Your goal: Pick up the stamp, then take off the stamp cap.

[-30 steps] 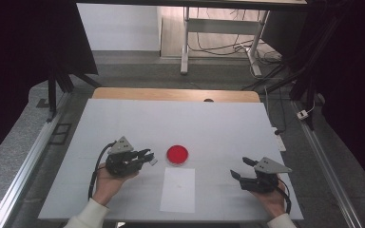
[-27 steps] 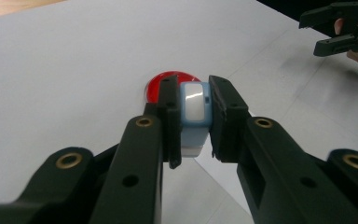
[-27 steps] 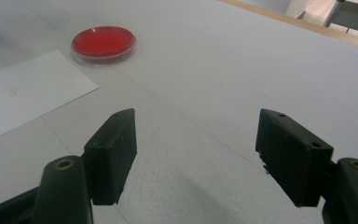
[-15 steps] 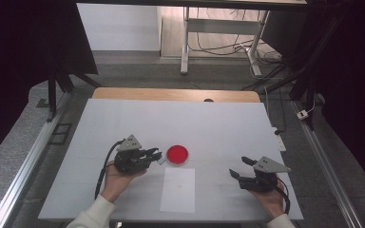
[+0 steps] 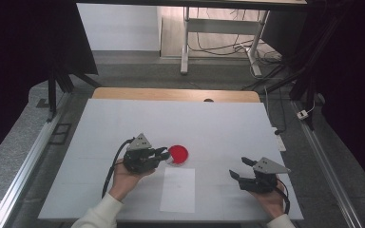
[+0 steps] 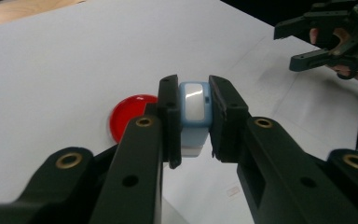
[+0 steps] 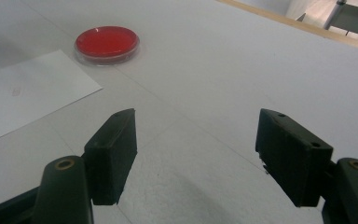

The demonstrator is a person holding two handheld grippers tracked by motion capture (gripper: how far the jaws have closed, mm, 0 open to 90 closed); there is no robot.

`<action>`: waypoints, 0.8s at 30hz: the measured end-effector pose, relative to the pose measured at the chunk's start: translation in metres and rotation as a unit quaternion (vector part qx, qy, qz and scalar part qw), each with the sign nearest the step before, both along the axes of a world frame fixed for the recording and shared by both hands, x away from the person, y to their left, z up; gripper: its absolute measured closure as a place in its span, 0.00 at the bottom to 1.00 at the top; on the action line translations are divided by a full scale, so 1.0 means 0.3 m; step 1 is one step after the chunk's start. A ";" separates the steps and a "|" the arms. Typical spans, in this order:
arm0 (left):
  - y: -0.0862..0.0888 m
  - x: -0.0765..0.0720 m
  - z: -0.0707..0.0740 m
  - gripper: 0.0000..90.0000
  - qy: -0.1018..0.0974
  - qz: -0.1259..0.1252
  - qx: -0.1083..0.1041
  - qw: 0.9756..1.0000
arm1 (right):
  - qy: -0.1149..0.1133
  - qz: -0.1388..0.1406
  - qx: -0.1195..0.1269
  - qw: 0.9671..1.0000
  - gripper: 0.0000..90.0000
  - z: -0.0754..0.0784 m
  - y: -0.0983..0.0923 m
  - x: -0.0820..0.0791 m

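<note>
Your left gripper is clamped on a small pale-blue block with a glossy white face, its tip just beside the round red shallow dish near the middle of the white table. From the high view the block is little more than a pale speck at the jaw tips; your left gripper view settles it, showing the block pinched squarely between the two black jaws, held above the tabletop with the dish partly hidden behind the left jaw. A white sheet of paper lies flat just in front of the dish, toward you. Farther right, your right gripper rests low over bare table, well apart from dish and paper, its jaws spread wide with nothing between them. Your right gripper view confirms the gap, and shows the dish's clear rim and the paper's corner off to its upper left.
</note>
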State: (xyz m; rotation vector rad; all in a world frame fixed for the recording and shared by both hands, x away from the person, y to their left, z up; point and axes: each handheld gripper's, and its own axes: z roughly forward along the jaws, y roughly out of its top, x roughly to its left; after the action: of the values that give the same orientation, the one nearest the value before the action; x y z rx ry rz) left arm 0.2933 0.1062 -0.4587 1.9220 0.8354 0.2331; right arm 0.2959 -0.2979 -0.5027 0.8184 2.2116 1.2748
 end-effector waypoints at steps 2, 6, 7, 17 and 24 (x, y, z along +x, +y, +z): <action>-0.013 0.000 0.003 0.84 0.002 -0.005 -0.001 1.000 | -0.001 0.001 -0.003 1.000 0.32 0.002 0.004 0.000; -0.038 0.002 0.005 0.84 0.006 -0.010 -0.003 1.000 | -0.001 0.003 -0.001 1.000 0.32 0.003 0.007 0.003; -0.042 0.003 0.005 0.84 0.006 -0.010 -0.003 1.000 | -0.002 0.003 0.000 1.000 0.32 0.003 0.008 0.005; -0.078 0.002 0.002 0.84 0.005 -0.018 -0.003 1.000 | 0.000 0.008 -0.004 1.000 0.32 -0.002 0.020 0.012; -0.065 0.000 0.001 0.84 0.004 -0.015 -0.004 1.000 | -0.002 0.009 -0.005 1.000 0.33 -0.001 0.020 0.016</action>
State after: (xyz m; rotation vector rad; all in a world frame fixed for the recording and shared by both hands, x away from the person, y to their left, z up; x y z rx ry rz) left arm 0.2932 0.0865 -0.4583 1.9274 0.8115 0.2039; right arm 0.3008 -0.2918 -0.5031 0.7945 2.2248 1.2721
